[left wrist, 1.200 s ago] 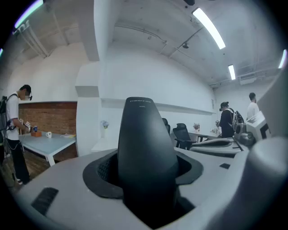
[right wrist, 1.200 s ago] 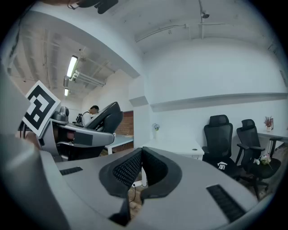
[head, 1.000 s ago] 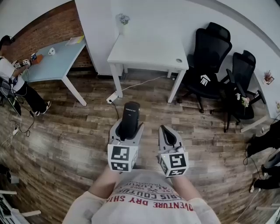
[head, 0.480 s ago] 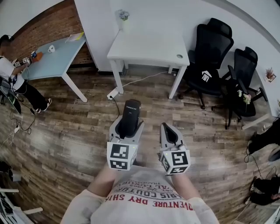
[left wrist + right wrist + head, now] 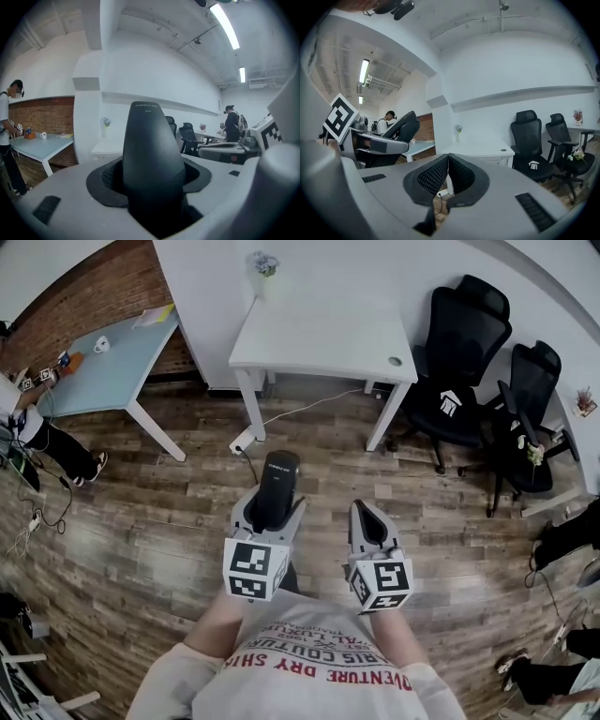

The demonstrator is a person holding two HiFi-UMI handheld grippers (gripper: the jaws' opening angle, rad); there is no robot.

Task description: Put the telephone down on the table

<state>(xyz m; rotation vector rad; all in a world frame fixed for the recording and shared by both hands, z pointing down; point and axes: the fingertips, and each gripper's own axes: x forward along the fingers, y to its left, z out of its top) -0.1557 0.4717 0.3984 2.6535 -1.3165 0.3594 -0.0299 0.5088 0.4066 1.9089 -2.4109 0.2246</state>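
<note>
- Telephone (image 5: 278, 474): a black, matte, tapered plastic handset, standing upright at centre frame in the head view and well short of the white rectangular table (image 5: 319, 334) at upper centre.
- A small vase with a pale sprig in it (image 5: 262, 263) stands at that table's far edge. A white mug (image 5: 100, 345) sits on the light blue table (image 5: 112, 381) at upper left, and what it holds cannot be made out.
- Both forearms rise from the bottom edge. The two tools are held side by side over the brown wooden plank floor (image 5: 141, 521), pointing up-frame.
- The left gripper (image 5: 272, 507) is clamped on the telephone's lower body, jaws spread wide around it, with the narrow top sticking out beyond the pads (image 5: 108, 176).
- The right gripper (image 5: 364, 517), just beside it, has its jaws together with nothing between them.
</note>
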